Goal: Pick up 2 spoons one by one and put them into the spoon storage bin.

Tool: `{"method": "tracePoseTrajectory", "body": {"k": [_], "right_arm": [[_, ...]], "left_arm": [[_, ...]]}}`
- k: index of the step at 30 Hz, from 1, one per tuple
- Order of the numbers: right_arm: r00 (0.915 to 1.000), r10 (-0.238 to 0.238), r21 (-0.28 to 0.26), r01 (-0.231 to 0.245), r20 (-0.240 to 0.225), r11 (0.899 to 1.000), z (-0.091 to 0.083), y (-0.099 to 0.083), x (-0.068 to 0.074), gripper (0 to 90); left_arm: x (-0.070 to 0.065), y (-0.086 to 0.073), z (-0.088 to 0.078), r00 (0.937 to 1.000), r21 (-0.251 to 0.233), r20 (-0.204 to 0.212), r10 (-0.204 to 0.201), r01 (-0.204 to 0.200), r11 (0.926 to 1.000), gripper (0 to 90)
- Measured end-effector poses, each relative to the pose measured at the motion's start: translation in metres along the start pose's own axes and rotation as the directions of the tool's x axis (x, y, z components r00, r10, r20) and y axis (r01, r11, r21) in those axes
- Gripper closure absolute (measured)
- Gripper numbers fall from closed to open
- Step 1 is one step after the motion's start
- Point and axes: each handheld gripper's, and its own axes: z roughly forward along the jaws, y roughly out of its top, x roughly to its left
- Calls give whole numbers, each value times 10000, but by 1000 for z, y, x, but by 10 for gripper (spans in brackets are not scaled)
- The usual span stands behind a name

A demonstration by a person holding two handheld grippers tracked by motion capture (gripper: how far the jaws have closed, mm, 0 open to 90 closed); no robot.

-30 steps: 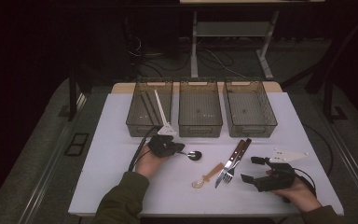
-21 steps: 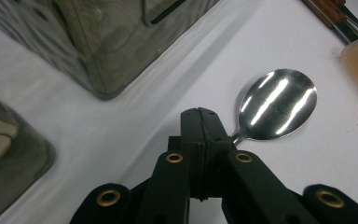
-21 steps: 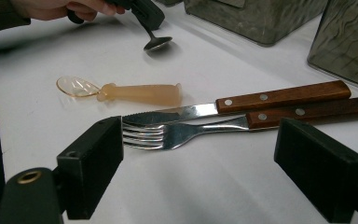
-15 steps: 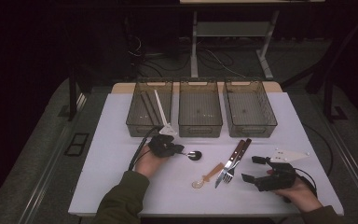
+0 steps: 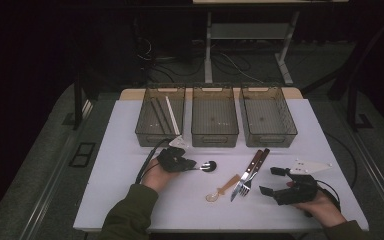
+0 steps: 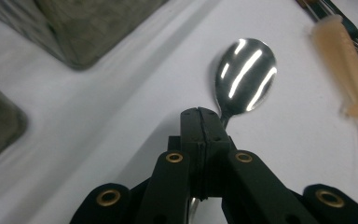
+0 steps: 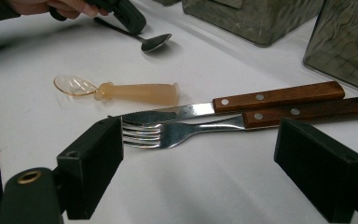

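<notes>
My left gripper [image 5: 192, 164] [image 6: 199, 114] is shut on the handle of a metal spoon [image 5: 209, 167] [image 6: 244, 74], whose bowl sticks out past the jaws just over the white table. It lies in front of the left bin. My right gripper [image 5: 270, 181] [image 7: 200, 144] stands open at the near right, empty, its jaws facing a wood-handled fork [image 5: 245, 185] [image 7: 168, 130] and knife [image 5: 254, 164] [image 7: 261, 100] that lie side by side. A translucent plastic spoon [image 5: 222, 188] [image 7: 130, 91] lies left of them.
Three clear bins stand in a row at the back of the table: the left bin [image 5: 147, 131] holds long thin sticks, while the middle bin [image 5: 215, 134] and the right bin [image 5: 270, 135] look almost bare. The white tabletop [image 5: 130, 200] ends close to the person's arms.
</notes>
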Motion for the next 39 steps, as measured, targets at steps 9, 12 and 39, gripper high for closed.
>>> {"method": "tracePoseTrajectory", "body": {"k": [9, 12, 39], "right_arm": [[10000, -35, 41, 35, 42, 10000, 0, 0, 0, 154], [10000, -50, 18, 50, 52, 10000, 0, 0, 0, 154], [9999, -115, 85, 113, 124, 9999, 1, 0, 0, 154]], "left_arm": [[-8, 0, -1, 9998, 257, 121, 169, -173, 9995, 889], [-8, 2, 1, 10000, -64, 4, 85, -85, 9999, 843], [-18, 20, 28, 9981, -587, -124, 601, -608, 9964, 587]]}}
